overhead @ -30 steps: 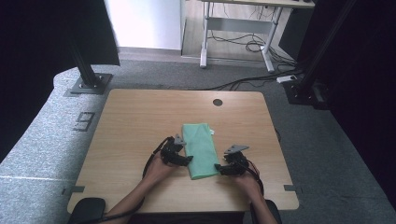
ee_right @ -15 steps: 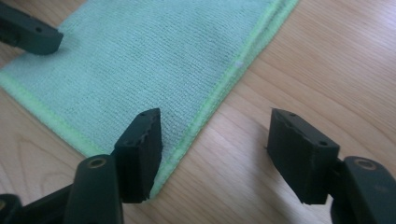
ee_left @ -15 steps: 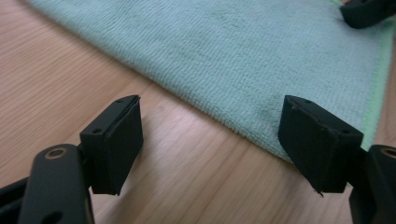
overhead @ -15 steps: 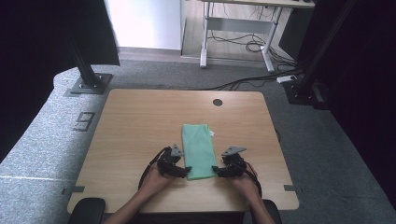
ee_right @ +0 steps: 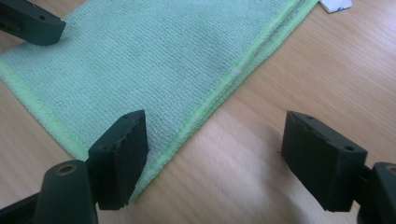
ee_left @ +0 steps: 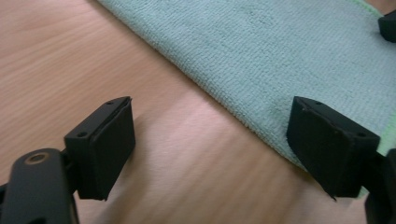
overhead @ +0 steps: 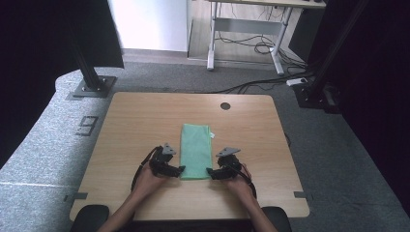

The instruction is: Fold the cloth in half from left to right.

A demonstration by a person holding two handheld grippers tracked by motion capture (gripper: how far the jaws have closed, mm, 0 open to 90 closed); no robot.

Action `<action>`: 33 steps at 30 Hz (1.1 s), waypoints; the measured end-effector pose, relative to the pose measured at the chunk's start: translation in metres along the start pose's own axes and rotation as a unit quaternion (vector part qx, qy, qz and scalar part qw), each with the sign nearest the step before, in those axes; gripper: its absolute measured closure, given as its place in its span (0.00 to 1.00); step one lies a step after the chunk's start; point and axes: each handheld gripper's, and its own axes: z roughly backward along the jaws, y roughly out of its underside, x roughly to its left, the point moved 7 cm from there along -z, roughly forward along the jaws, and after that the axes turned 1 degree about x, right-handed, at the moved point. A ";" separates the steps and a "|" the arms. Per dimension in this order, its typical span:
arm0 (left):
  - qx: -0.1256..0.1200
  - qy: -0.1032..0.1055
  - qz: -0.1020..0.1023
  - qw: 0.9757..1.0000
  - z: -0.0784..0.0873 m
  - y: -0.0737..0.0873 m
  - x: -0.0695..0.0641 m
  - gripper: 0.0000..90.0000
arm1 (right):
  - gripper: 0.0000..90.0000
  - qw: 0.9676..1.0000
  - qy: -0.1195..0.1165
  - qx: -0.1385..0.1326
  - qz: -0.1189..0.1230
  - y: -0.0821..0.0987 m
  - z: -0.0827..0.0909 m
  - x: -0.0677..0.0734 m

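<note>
Both forearms are cut off at the high view's bottom edge. The left claw (overhead: pixel 181 168) and right claw (overhead: pixel 209 171) gape wide, empty, low over the bench (overhead: pixel 130 121), one at each near corner of the towel (overhead: pixel 195 150). Each claw straddles a long edge. The towel is green, folded narrow, flat; its white tag (ee_right: pixel 335 4) lies far off.
</note>
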 end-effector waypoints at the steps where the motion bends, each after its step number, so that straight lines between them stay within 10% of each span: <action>1: -0.004 0.000 -0.001 1.000 0.000 0.001 0.004 0.16 | 0.24 1.000 0.000 -0.003 0.000 -0.002 -0.002 0.000; 16: -0.024 0.018 0.003 1.000 0.026 -0.004 0.001 0.16 | 0.17 1.000 -0.008 -0.014 0.011 -0.006 0.009 -0.002; 23: -0.002 -0.018 -0.026 1.000 0.044 0.020 0.006 0.13 | 0.11 1.000 -0.008 -0.015 -0.004 0.007 0.030 -0.017; 33: 0.014 -0.020 0.007 1.000 0.042 0.043 0.022 0.06 | 0.00 1.000 0.005 -0.002 -0.004 0.029 0.036 -0.024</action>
